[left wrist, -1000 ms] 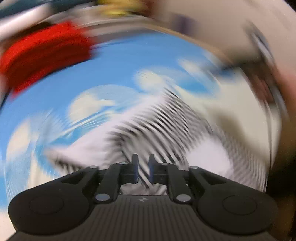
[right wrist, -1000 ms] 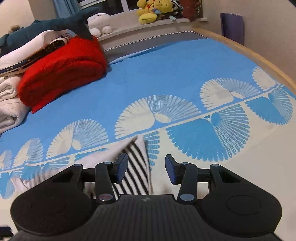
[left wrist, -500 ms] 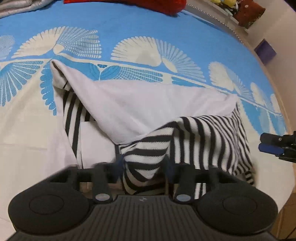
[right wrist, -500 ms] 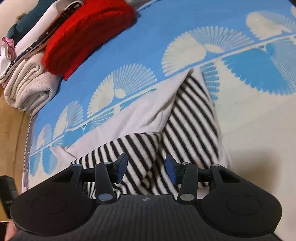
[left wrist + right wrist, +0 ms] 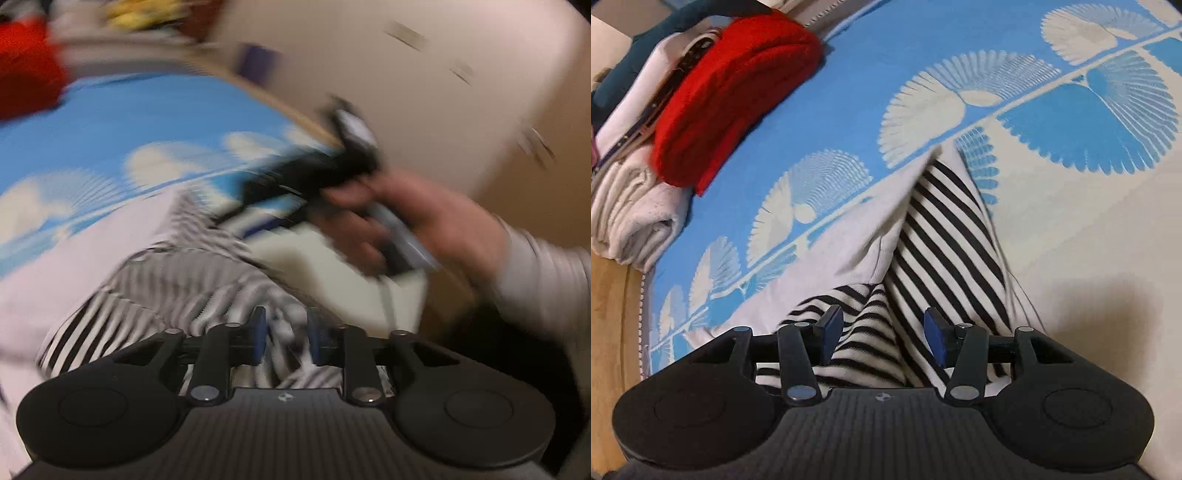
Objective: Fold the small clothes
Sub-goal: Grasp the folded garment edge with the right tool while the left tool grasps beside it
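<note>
A black-and-white striped garment (image 5: 942,236) with a plain white inner side lies partly folded on the blue and cream bedspread (image 5: 1089,221). My right gripper (image 5: 882,332) is open, low over the striped fabric, holding nothing. In the blurred left wrist view my left gripper (image 5: 283,338) has its jaws a small gap apart with striped cloth (image 5: 207,288) bunched between them; whether it grips is unclear. The right gripper, held in a hand, also shows in the left wrist view (image 5: 258,206), over the garment's far edge.
A folded red sweater (image 5: 731,96) sits on a stack of white and dark folded clothes (image 5: 631,199) at the far left of the bed. A wooden bed edge (image 5: 609,332) runs on the left. A beige wall (image 5: 424,92) rises beyond the bed.
The left gripper swung fast to the right, blurring its view, and its jaws narrowed on the striped cloth. The right gripper dropped a little closer over the garment, still open.
</note>
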The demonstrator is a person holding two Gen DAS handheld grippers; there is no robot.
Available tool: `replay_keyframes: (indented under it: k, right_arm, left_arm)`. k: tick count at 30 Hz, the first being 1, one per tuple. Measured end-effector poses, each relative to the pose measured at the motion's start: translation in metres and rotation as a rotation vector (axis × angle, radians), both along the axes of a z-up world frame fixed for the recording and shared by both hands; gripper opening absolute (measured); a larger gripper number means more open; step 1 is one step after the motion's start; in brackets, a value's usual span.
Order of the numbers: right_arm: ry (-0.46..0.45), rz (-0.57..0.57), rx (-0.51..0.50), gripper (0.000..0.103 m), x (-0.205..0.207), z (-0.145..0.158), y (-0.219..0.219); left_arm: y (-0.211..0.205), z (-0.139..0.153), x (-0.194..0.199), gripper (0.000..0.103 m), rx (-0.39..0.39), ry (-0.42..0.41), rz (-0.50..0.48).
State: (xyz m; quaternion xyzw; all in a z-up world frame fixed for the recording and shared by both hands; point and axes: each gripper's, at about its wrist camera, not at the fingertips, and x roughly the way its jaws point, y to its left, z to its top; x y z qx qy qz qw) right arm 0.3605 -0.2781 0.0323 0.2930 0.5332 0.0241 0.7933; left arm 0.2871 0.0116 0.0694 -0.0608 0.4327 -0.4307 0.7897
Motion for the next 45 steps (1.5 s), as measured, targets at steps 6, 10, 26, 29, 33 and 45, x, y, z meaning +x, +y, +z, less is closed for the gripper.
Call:
replay_keyframes:
  k: [6,10,26,29,33,45]
  right_arm:
    - [0.078,0.056,0.007,0.051,-0.005,-0.024,0.017]
    - [0.116,0.073,-0.054,0.051,-0.008,-0.035,0.024]
    - [0.069,0.041,0.018,0.001,-0.013,-0.040,0.026]
    - [-0.101,-0.017,0.121,0.001,-0.013,-0.009,0.016]
    - [-0.225,-0.084,0.230,0.001,-0.017,0.015,-0.002]
    - [0.069,-0.128,0.060,0.042,-0.007,-0.036,0.001]
  left_arm:
    - [0.056,-0.058,0.052,0.043,0.127,0.353,0.549]
    - [0.061,-0.111,0.056,0.043,0.209,0.587,0.694]
    - [0.068,-0.101,0.041,0.000,0.230,0.527,0.766]
    - [0.089,-0.056,0.045,0.000,0.162,0.357,0.810]
    - [0.126,-0.023,0.043,0.000,0.102,0.258,0.878]
    - [0.144,-0.080,0.041,0.047,0.091,0.552,0.910]
